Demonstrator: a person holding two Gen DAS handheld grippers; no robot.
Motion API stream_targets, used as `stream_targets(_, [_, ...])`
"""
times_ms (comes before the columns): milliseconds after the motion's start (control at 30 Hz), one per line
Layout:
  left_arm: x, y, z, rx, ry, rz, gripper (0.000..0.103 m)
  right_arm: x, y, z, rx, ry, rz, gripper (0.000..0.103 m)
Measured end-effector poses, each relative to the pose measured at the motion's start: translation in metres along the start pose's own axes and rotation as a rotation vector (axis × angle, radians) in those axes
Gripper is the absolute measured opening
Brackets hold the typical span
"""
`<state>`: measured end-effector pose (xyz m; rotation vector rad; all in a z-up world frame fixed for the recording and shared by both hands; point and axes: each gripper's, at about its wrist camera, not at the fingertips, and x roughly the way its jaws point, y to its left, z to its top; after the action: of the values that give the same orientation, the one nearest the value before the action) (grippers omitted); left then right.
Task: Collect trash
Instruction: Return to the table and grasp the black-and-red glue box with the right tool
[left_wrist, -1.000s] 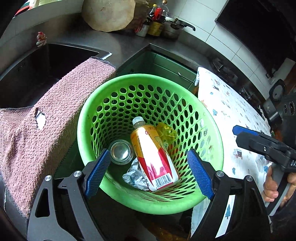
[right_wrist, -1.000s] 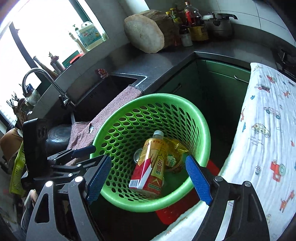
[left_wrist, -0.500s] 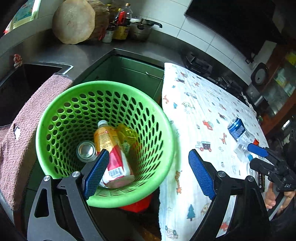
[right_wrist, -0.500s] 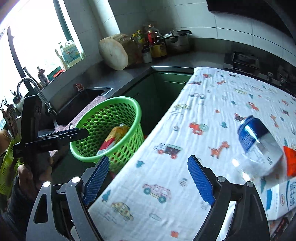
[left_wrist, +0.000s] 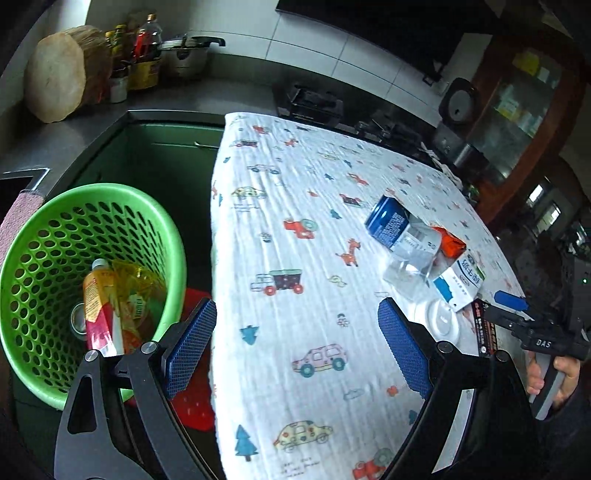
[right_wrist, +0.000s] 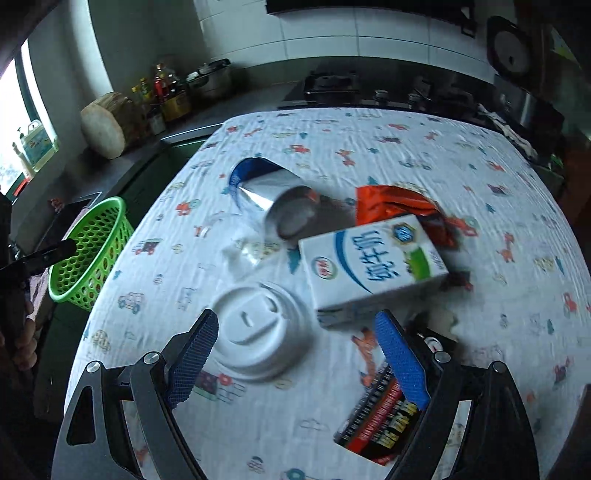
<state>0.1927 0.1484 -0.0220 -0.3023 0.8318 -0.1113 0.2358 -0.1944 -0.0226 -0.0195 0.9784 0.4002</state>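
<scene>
Left view: green perforated plastic basket (left_wrist: 92, 291), lower left, already holds a yellow drink bottle (left_wrist: 96, 299) and wrappers; left gripper (left_wrist: 295, 347) empty, jaws opening.
Right view: right gripper (right_wrist: 295, 354) empty, spread wide; white plastic cup lid (right_wrist: 258, 332), white milk carton (right_wrist: 373, 266), blue-and-silver can (right_wrist: 273, 199), red wrapper (right_wrist: 395, 206) remain mid-frame on the patterned tablecloth (right_wrist: 480, 184).

A kitchen with white-tiled walls (right_wrist: 369, 37) and a dark grey counter (left_wrist: 207, 99) running along the back. At the upper left of the right wrist view, a bright window (right_wrist: 11, 103) lets in daylight — the rest of the room is dim. On the counter stand a thick round wooden chopping block (left_wrist: 59, 74), a cluster of bottles (left_wrist: 142, 51) and a metal pot (left_wrist: 186, 55). Green cabinet doors (left_wrist: 166, 155) sit below the counter. A cloth printed with cartoon cars and trees covers the tabletop (left_wrist: 295, 206). At the upper right of the left wrist view stands a dark wooden cabinet with glass doors (left_wrist: 524, 96).
</scene>
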Motion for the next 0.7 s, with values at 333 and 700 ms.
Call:
stream_targets(333, [0.025,-0.039,0.006,0.073,0.037,-0.063,0.088,0.021,-0.065,-0.023,0.242,0.160,-0.070,0.076])
stream_targets(700, [0.043,-0.074,0.010,0.153,0.064,-0.097,0.088,0.030,-0.059,-0.025,0.213,0.220,-0.149,0.054])
